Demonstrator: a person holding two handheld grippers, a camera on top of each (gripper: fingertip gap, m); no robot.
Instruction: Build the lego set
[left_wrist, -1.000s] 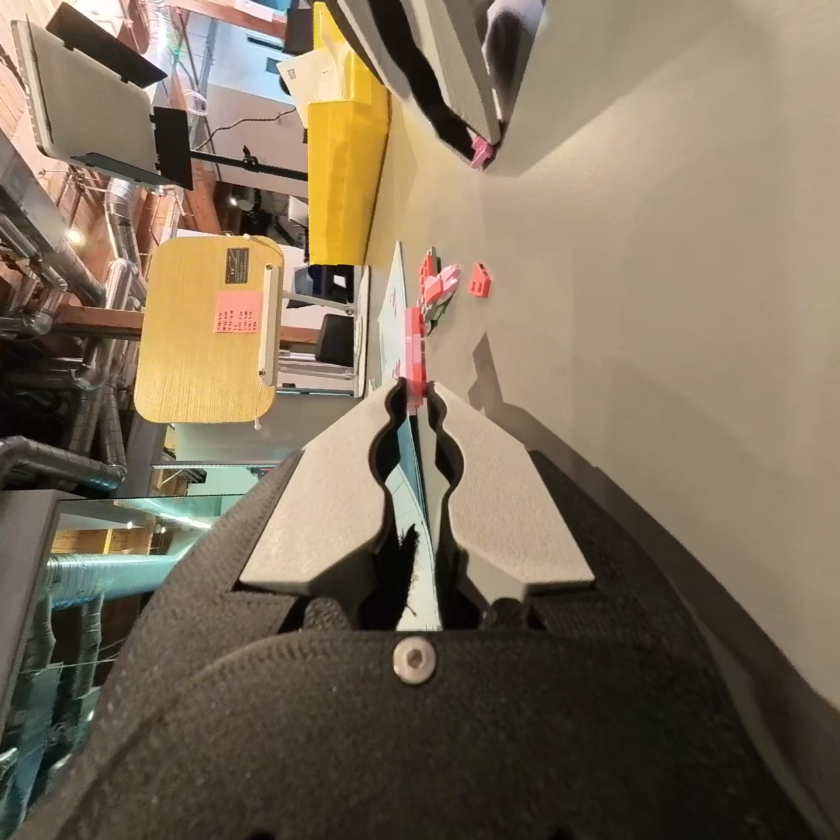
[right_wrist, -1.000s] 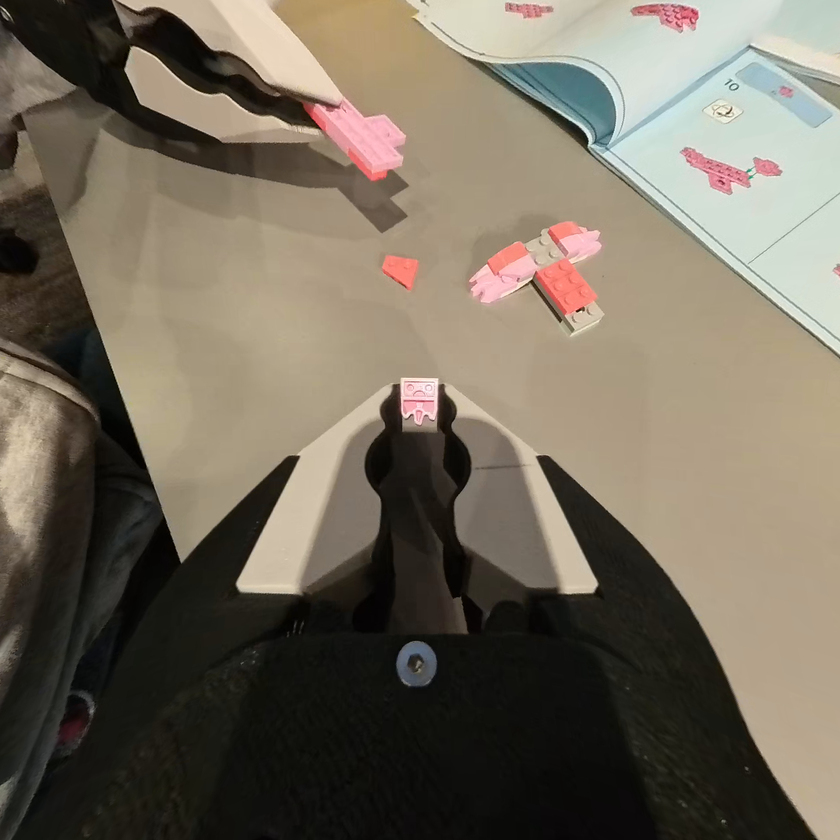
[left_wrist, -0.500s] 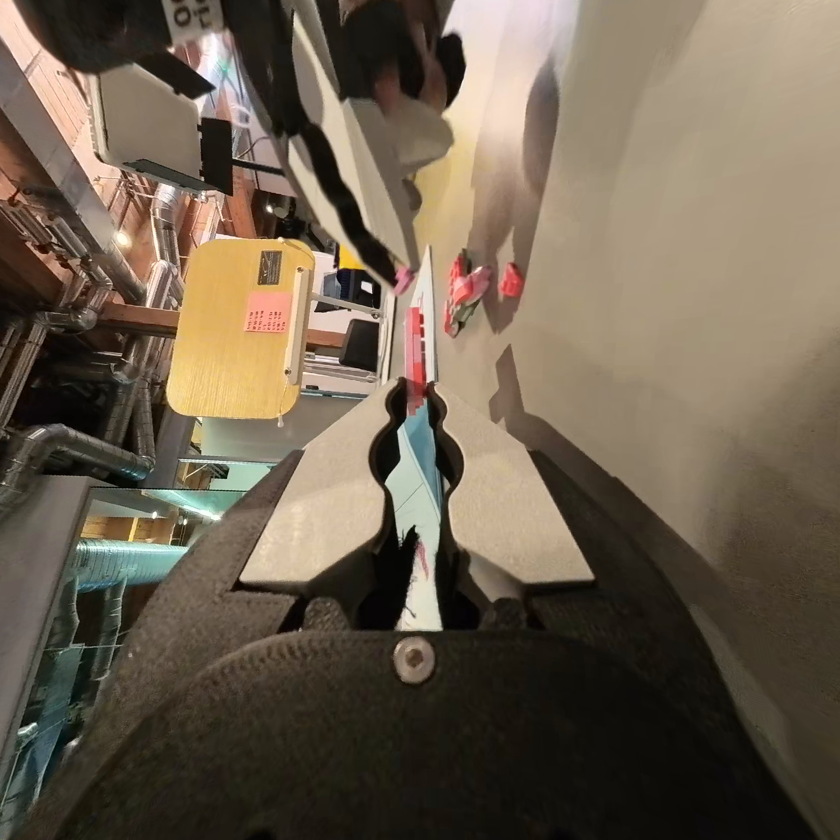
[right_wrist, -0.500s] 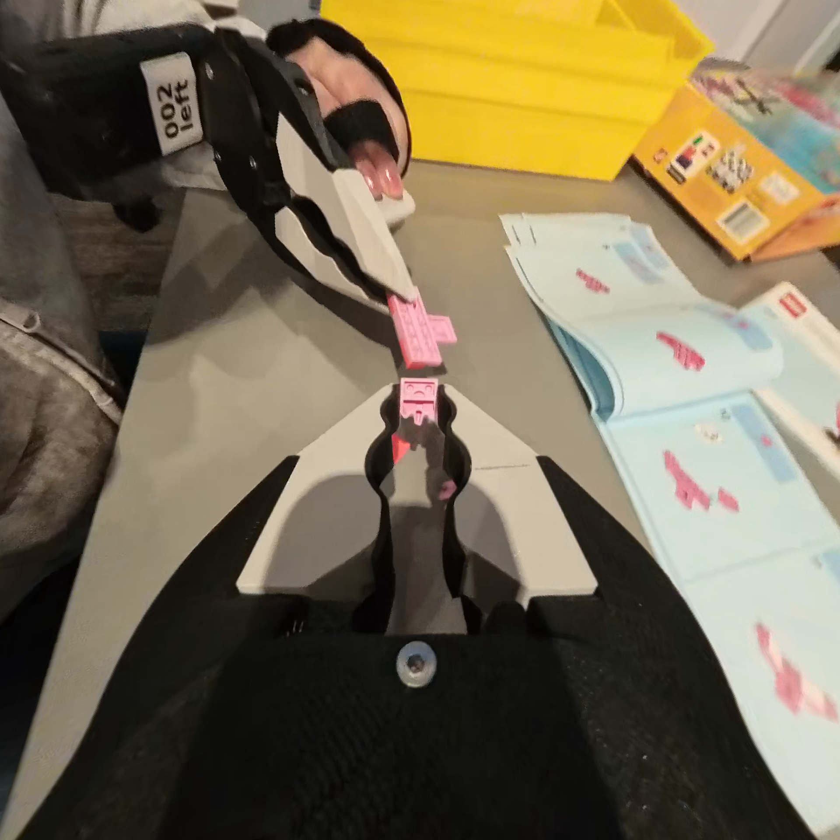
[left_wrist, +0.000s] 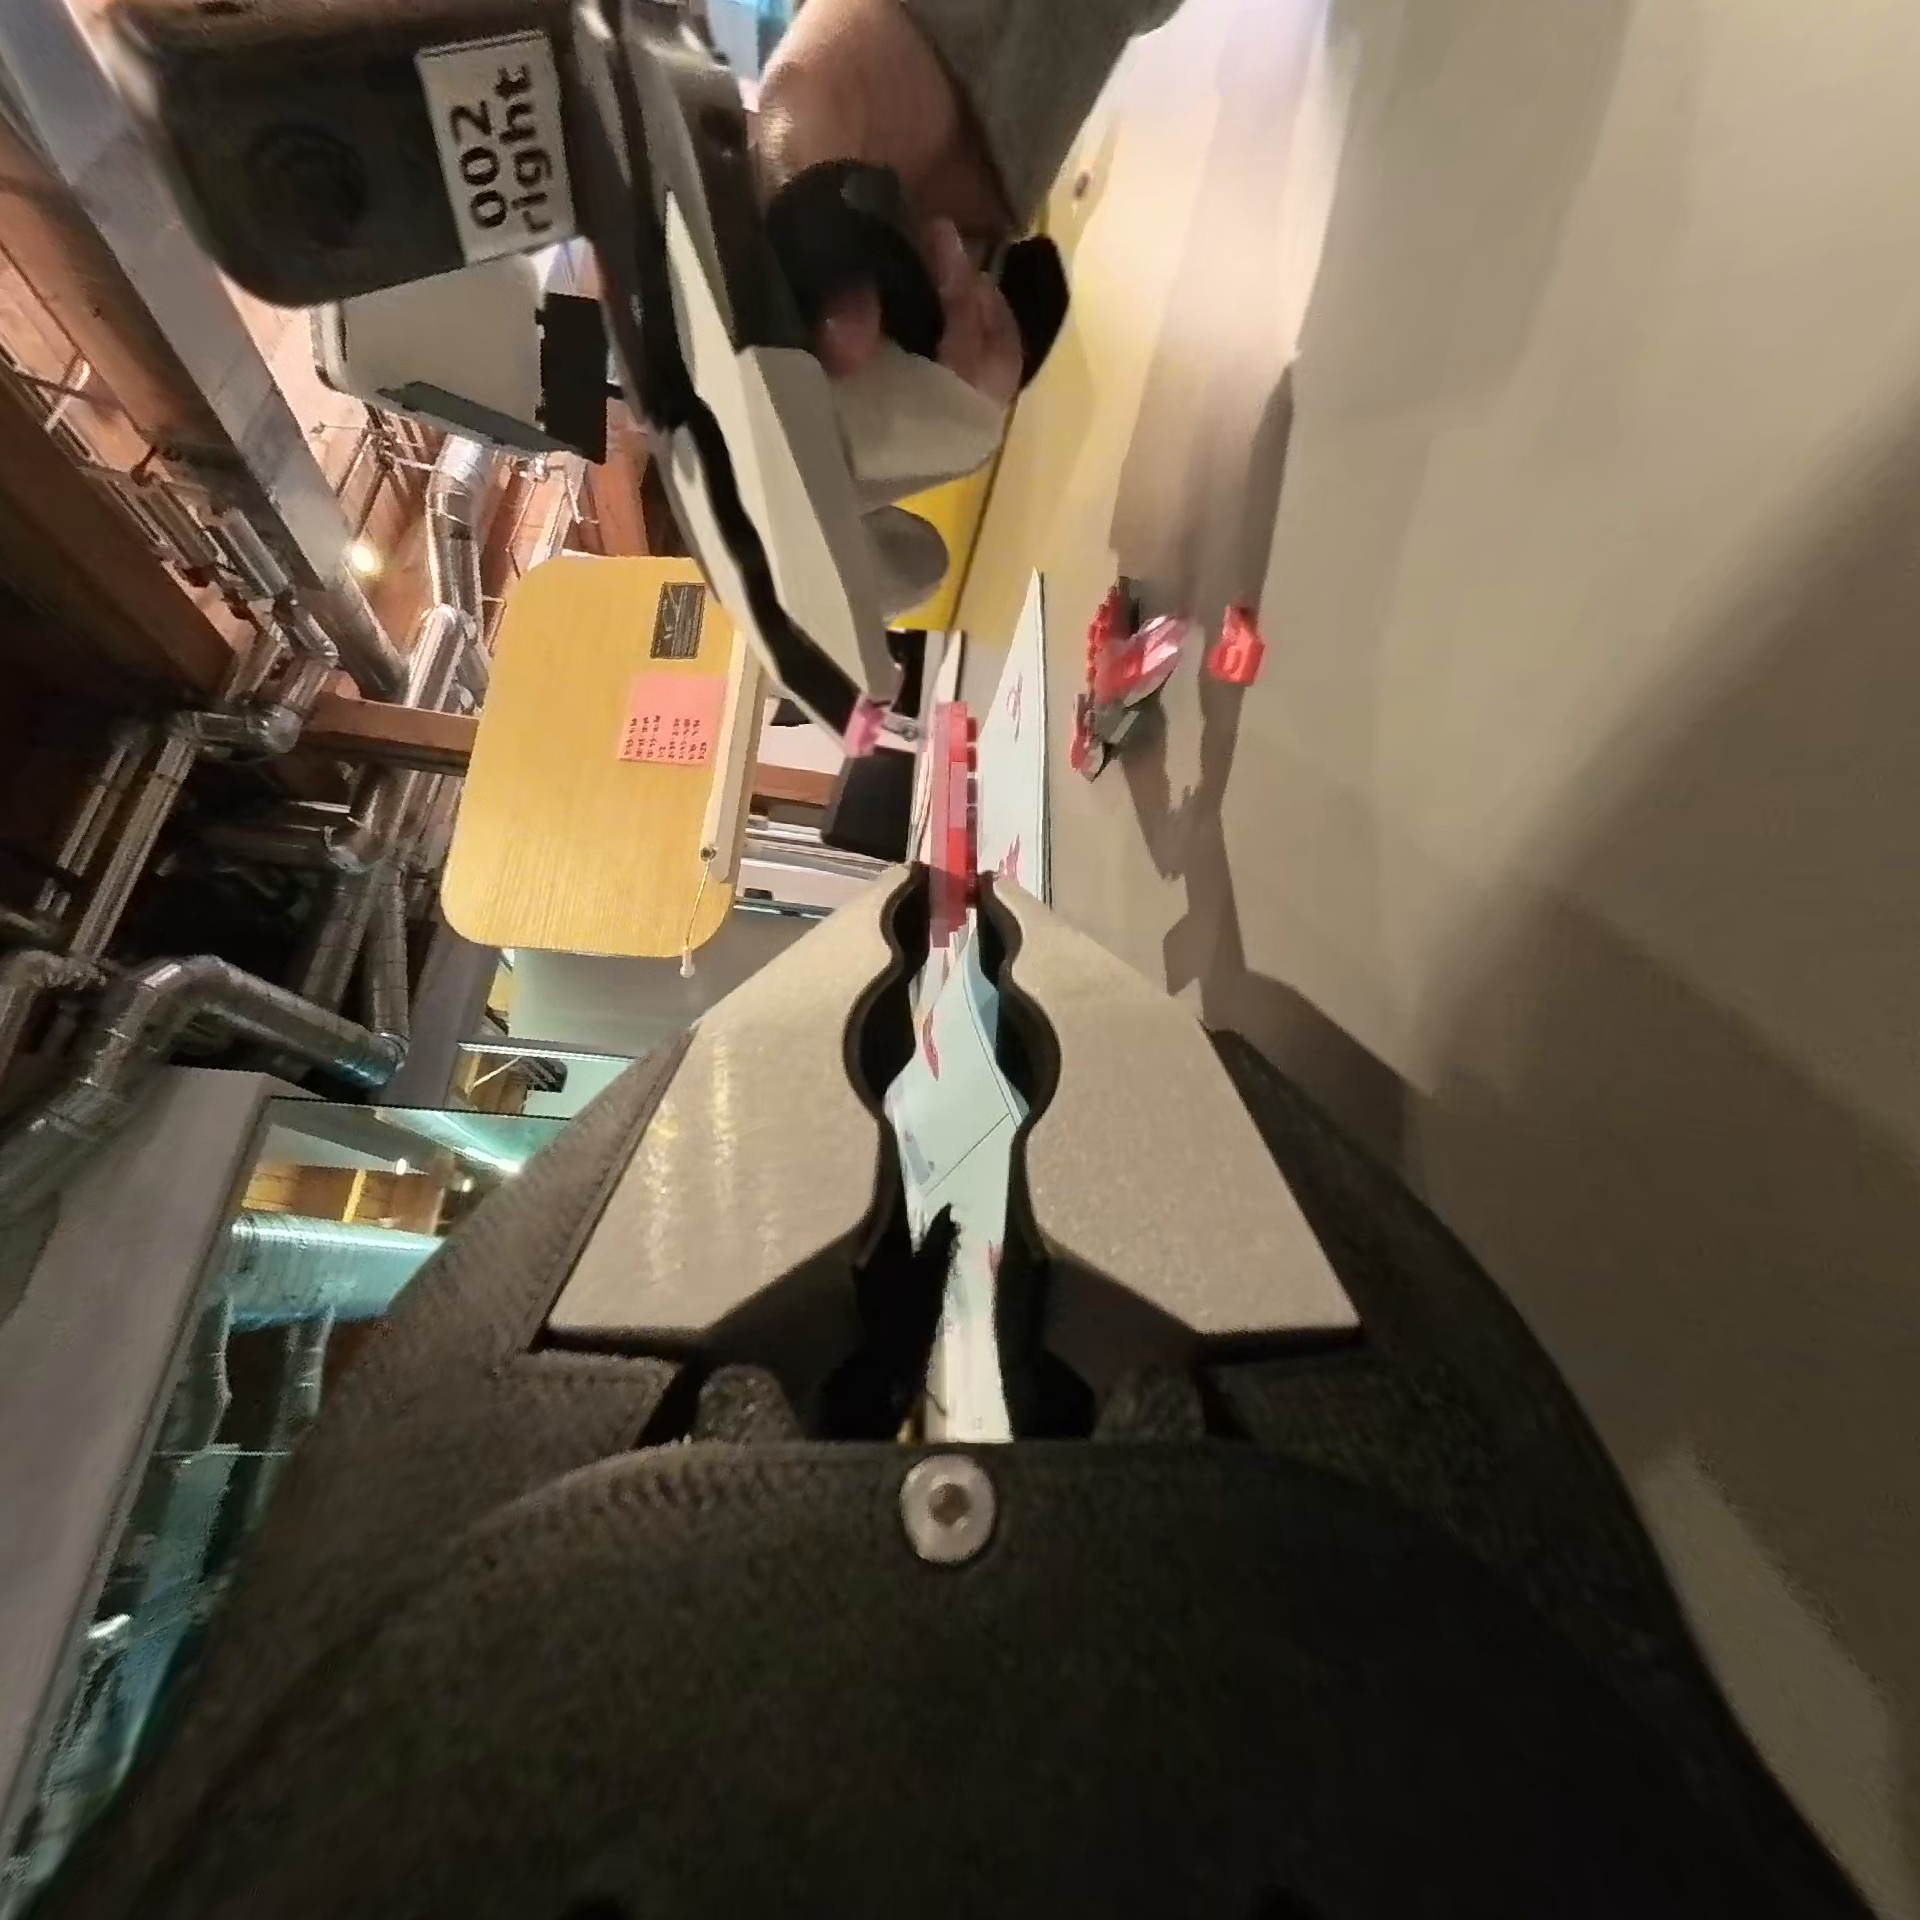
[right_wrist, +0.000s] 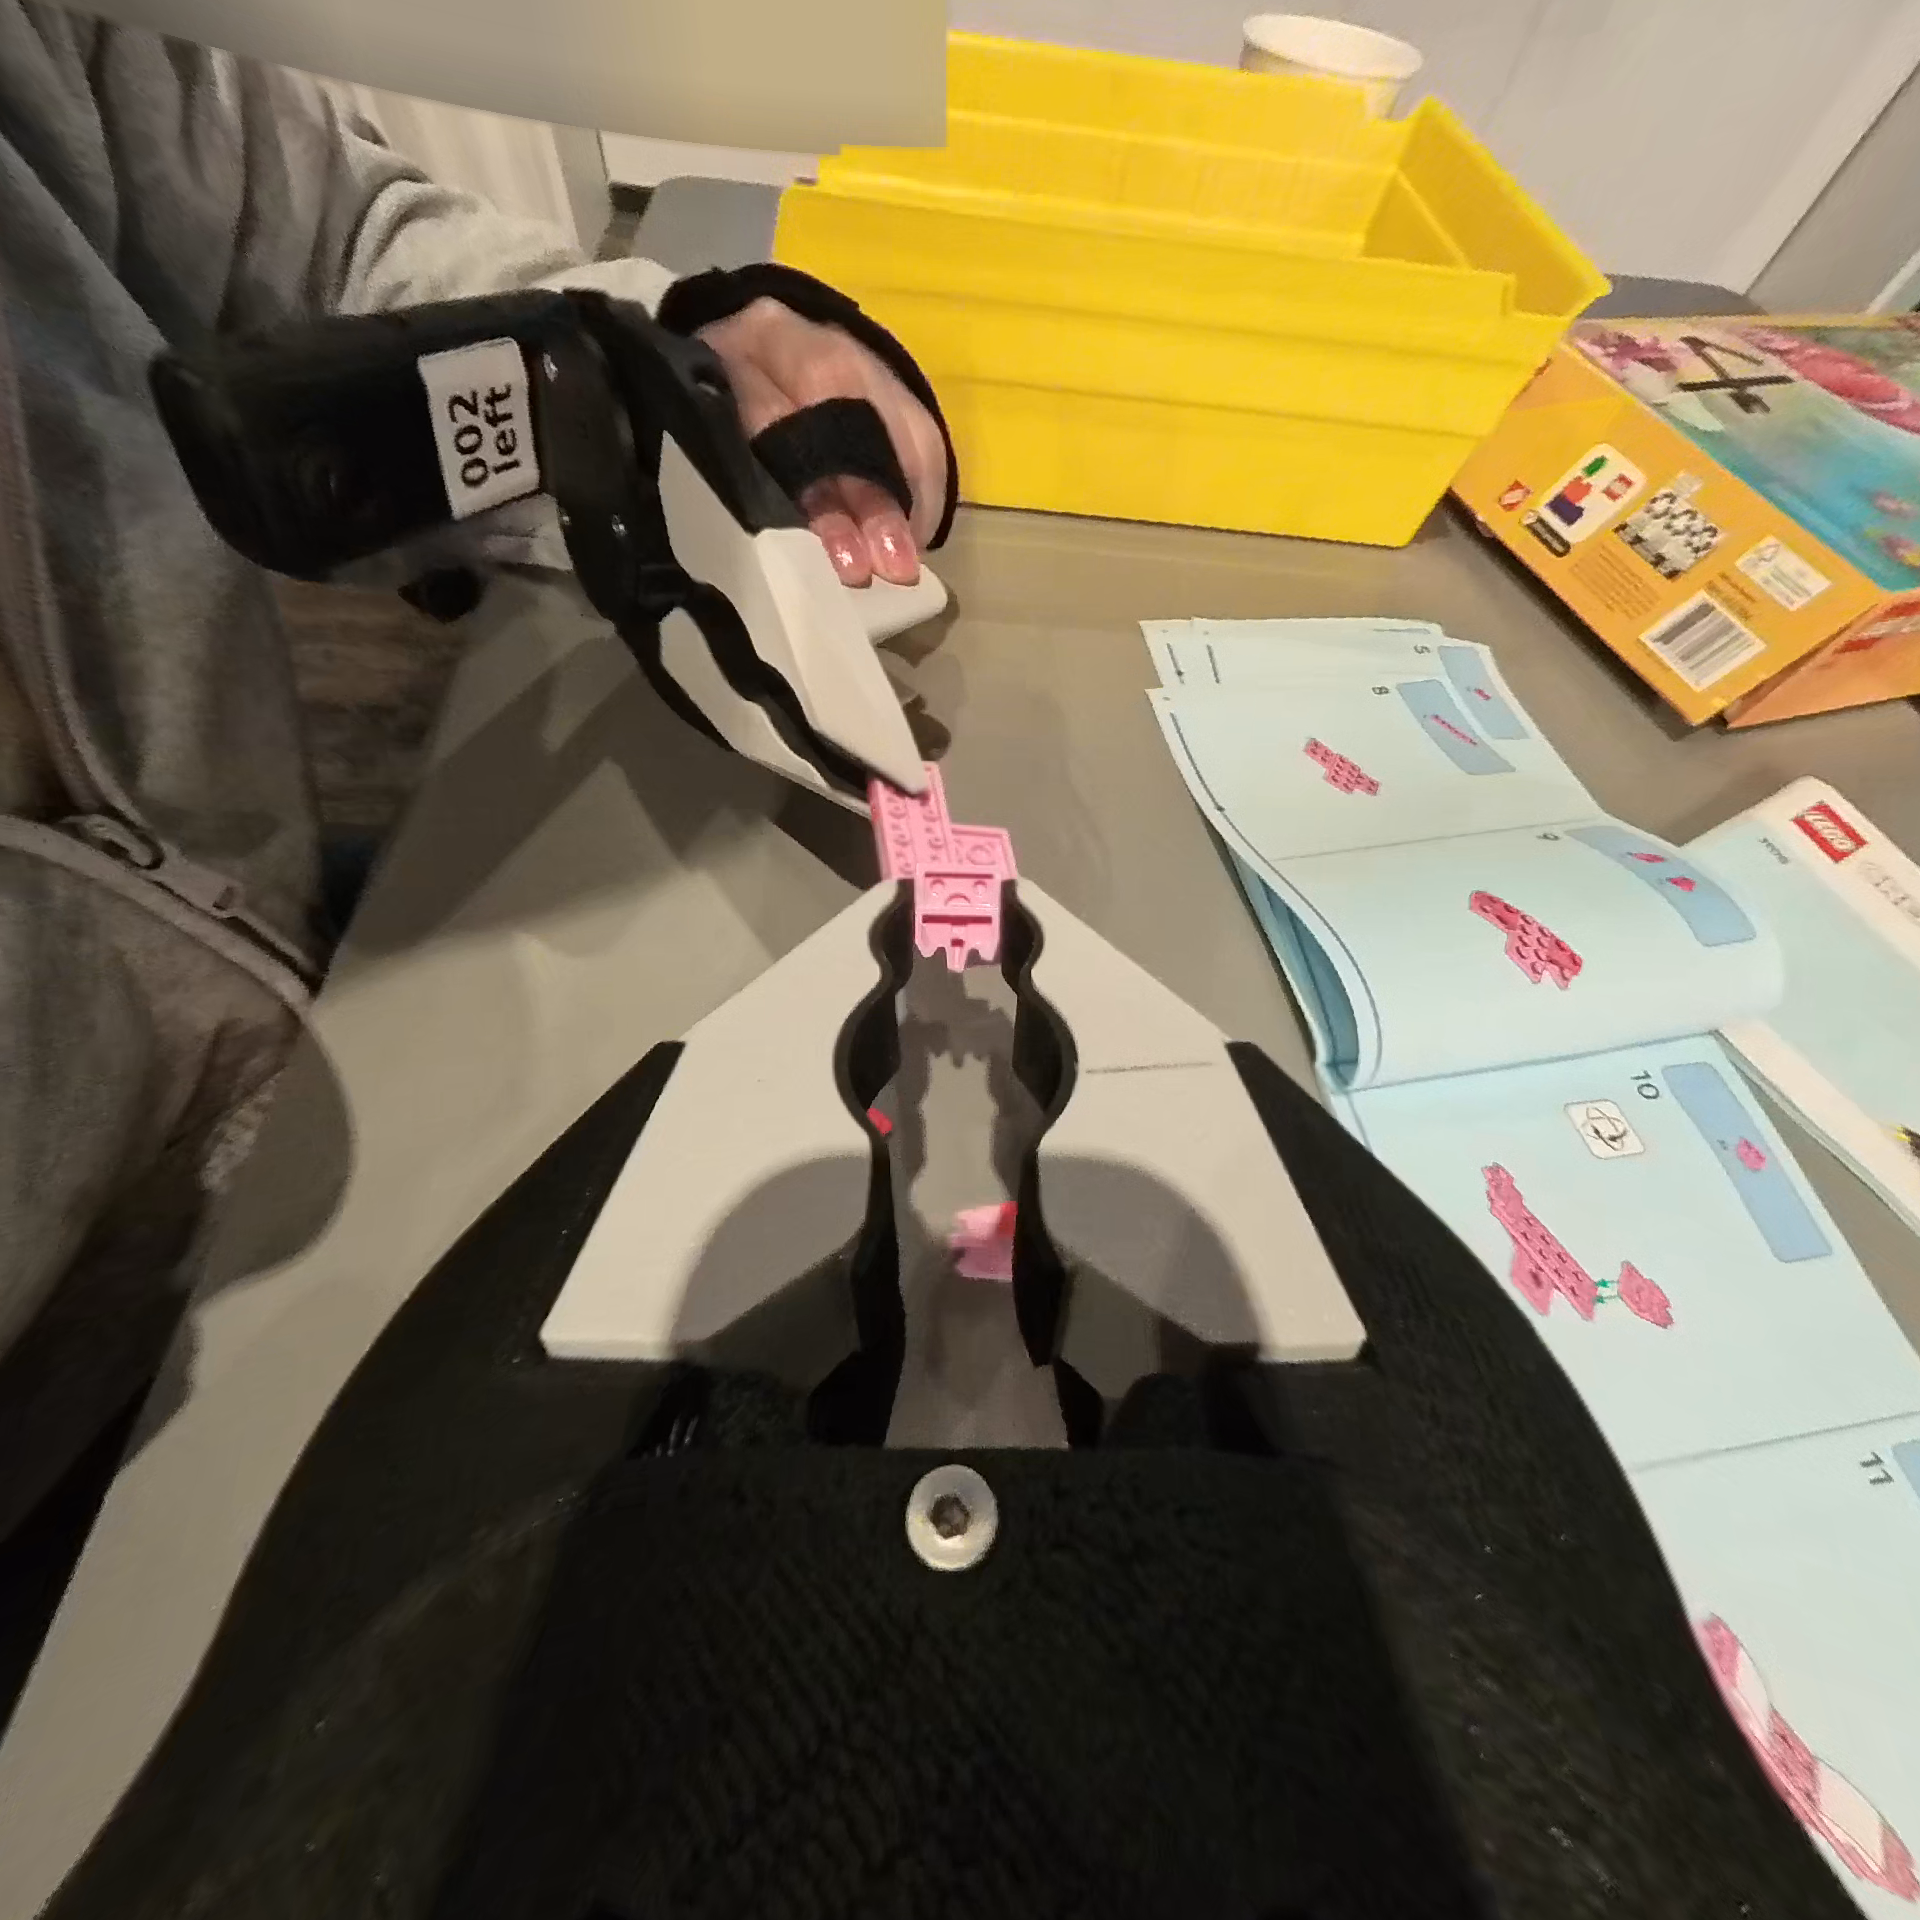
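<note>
The left claw (right_wrist: 899, 781) is clamped on one end of a flat pink plate assembly (right_wrist: 935, 836), held in the air above the grey worktop (right_wrist: 582, 914); the right claw (right_wrist: 958, 912) is pinched on a small pink brick (right_wrist: 956, 914), whose far edge meets the free end of that assembly; whether the studs have seated I cannot tell. In the left wrist view the assembly (left_wrist: 954, 805) shows edge-on, thin, with red layers, and the small brick (left_wrist: 864, 724) sits just beside its tip. These parts look light, rigid and smooth, so they could twist or pop out under sideways force; grip them on flat side faces, near the joint, and press straight. A second pink-and-red sub-build (left_wrist: 1127, 675) lies on the worktop beyond the assembly; the open instruction booklet (right_wrist: 1507, 935) lies right of it, the yellow bin (right_wrist: 1143, 312) behind.
</note>
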